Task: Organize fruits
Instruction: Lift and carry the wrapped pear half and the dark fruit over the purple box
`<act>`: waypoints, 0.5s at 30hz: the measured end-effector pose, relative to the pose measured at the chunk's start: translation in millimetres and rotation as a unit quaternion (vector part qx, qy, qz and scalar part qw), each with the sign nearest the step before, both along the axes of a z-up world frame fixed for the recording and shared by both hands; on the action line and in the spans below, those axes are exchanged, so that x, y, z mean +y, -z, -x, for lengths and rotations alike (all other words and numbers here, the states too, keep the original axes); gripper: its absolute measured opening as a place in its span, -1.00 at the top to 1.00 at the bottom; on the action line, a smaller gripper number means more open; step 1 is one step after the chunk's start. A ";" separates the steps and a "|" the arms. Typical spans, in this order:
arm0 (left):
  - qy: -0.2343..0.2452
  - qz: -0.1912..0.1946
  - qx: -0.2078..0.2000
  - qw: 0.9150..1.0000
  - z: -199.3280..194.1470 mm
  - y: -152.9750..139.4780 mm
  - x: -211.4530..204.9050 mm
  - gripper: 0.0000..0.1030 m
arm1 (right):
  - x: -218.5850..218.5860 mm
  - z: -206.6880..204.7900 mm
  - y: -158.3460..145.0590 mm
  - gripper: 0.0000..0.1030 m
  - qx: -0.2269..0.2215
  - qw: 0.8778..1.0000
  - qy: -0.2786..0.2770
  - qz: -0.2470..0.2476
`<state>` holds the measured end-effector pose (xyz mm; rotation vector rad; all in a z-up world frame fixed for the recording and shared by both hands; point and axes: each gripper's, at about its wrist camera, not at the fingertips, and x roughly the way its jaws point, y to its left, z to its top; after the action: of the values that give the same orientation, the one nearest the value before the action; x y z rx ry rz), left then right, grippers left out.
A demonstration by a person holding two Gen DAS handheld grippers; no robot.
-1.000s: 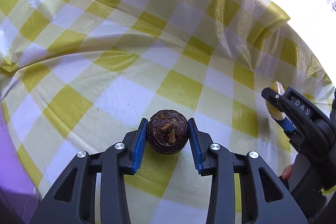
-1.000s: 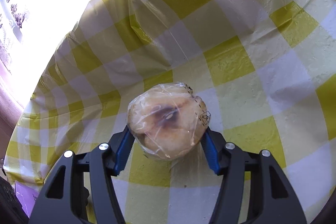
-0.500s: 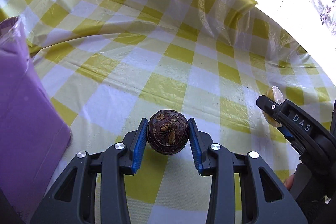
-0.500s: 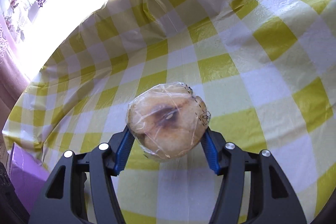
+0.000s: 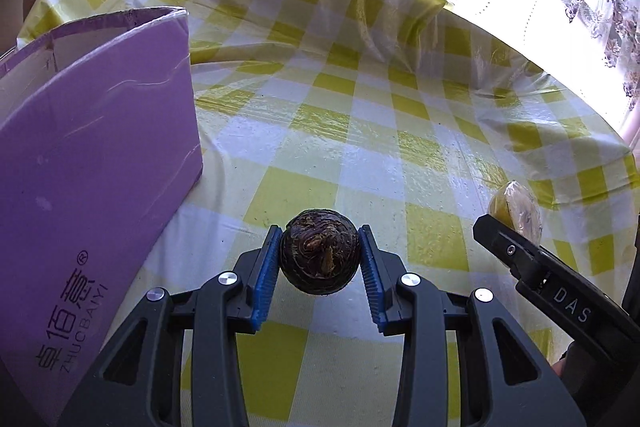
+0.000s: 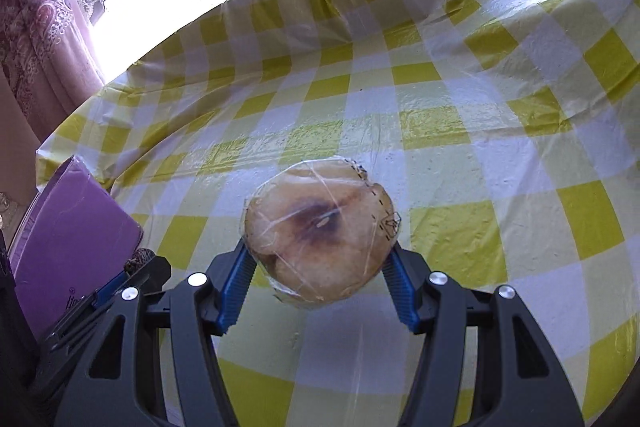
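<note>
Yellow-and-white checked cloth (image 5: 360,131) is spread over the worktop, with a purple box (image 5: 92,163) seen at nine o'clock in the left wrist view. A dark brown round fruit (image 5: 319,251) is clamped between the blue pads of the left hand-held gripper (image 5: 319,259), above the cloth. In the right wrist view, a plastic-wrapped pale fruit (image 6: 318,233) is gripped by the right hand-held gripper (image 6: 320,279), with the box at eight o'clock.

The surface (image 5: 400,115) wears a glossy, wrinkled plastic sheet over yellow-and-white check. At nine o'clock the purple box (image 5: 92,163) looks like smooth matt cardboard. The dark round fruit (image 5: 319,251) is rough and fibrous; the pale fruit (image 6: 320,231) is wrapped in shiny clear film. The hand-held gripper (image 5: 319,259) is matt black plastic with ribbed blue pads (image 5: 266,277) and bright metal screws (image 5: 226,277).
</note>
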<state>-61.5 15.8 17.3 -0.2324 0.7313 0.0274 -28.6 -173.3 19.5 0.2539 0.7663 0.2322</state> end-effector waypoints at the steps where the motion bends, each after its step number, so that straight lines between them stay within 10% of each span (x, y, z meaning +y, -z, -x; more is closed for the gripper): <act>1: 0.001 -0.001 -0.001 1.000 3.0 0.0 0.1 0.29 | 1.8 4.4 0.4 -0.17 0.002 1.000 -0.005 0.002; 15: -0.021 -0.034 -0.075 0.996 56.3 -15.6 -1.6 0.29 | 21.4 46.7 -8.9 -0.17 -0.045 0.998 -0.034 0.030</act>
<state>-117.8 14.2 32.9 -0.1826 0.5758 0.0742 -75.3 -151.9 28.4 0.1600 0.6913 0.2831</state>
